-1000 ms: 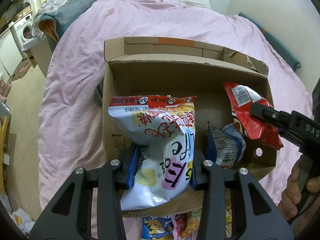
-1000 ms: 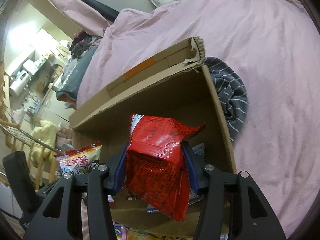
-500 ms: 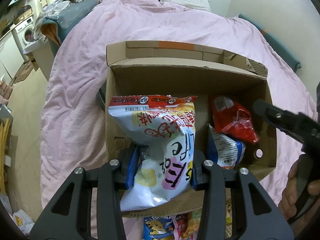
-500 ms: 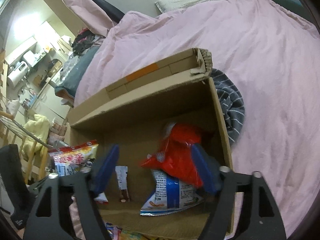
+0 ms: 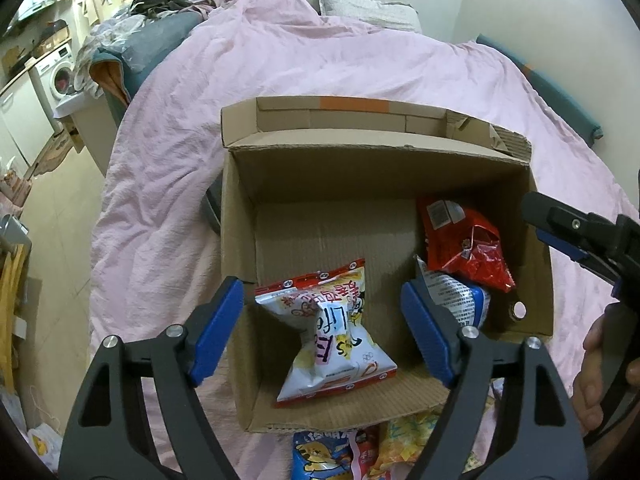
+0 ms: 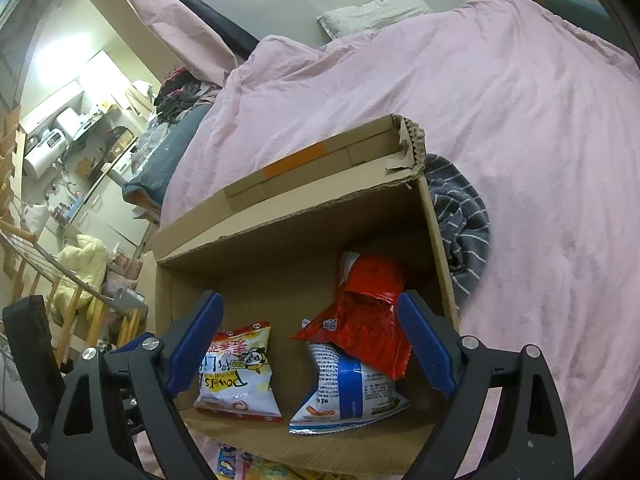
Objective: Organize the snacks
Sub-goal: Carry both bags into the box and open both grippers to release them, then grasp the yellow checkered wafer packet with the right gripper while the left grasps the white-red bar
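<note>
An open cardboard box (image 5: 240, 216) (image 6: 296, 220) lies on a pink bed. Inside it are a white and yellow snack bag (image 5: 332, 328) (image 6: 236, 372) at the front left, a red snack bag (image 5: 464, 248) (image 6: 368, 312) at the right, and a blue and white bag (image 5: 460, 300) (image 6: 348, 388) under the red one. My left gripper (image 5: 322, 330) is open and empty above the white bag. My right gripper (image 6: 310, 338) is open and empty over the box's front; it shows at the right edge of the left wrist view (image 5: 576, 236).
More snack bags (image 5: 352, 456) (image 6: 240, 464) lie in front of the box. A striped grey cloth (image 6: 460, 228) sits against the box's right side. A pillow (image 5: 368, 12) lies at the bed's head. A washing machine (image 5: 52, 76) and clutter stand left of the bed.
My left gripper opened and let the white bag fall into the box. My right gripper let go of the red bag, which now rests on the blue and white bag.
</note>
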`<action>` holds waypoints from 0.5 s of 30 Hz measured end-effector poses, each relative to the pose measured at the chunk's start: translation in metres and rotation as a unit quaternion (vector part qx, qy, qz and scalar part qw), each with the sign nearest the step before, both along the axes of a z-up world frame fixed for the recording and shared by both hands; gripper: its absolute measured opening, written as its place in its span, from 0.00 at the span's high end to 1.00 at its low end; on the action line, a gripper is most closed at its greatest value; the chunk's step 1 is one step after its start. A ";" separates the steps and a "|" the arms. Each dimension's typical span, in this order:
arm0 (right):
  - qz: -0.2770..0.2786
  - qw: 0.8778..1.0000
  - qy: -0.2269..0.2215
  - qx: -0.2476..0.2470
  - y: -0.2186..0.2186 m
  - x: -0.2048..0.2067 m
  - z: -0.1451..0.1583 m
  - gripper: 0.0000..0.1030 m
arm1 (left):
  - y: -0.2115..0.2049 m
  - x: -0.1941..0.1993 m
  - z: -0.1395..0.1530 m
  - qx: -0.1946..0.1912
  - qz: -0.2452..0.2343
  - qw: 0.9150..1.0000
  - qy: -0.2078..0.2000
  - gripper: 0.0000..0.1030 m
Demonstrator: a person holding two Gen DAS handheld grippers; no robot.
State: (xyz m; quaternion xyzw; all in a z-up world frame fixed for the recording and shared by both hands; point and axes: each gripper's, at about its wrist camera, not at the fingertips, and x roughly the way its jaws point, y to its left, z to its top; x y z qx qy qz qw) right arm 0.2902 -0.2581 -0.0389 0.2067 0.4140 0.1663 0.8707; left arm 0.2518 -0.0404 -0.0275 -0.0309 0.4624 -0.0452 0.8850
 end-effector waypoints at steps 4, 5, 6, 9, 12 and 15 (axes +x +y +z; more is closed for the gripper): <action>-0.003 1.000 -0.005 0.005 -0.004 -0.006 0.005 0.11 | 0.001 -0.005 0.003 0.002 0.001 1.000 -0.007 0.24; -0.004 1.000 -0.006 0.003 -0.005 -0.008 0.006 0.12 | 0.002 -0.007 0.004 0.003 0.000 1.000 -0.008 0.24; -0.005 1.000 -0.008 0.002 -0.006 -0.011 0.008 0.11 | 0.002 -0.008 0.005 0.004 0.000 1.000 -0.010 0.24; -0.009 1.000 -0.007 0.004 -0.010 -0.019 0.011 0.12 | 0.003 -0.015 0.008 0.006 -0.001 1.000 -0.013 0.24; -0.013 1.000 -0.006 0.011 -0.012 -0.030 0.015 0.11 | 0.006 -0.024 0.015 0.007 -0.001 1.000 -0.020 0.24; -0.013 1.000 -0.006 0.015 -0.013 -0.038 0.018 0.12 | 0.008 -0.031 0.020 0.013 -0.005 1.000 -0.027 0.24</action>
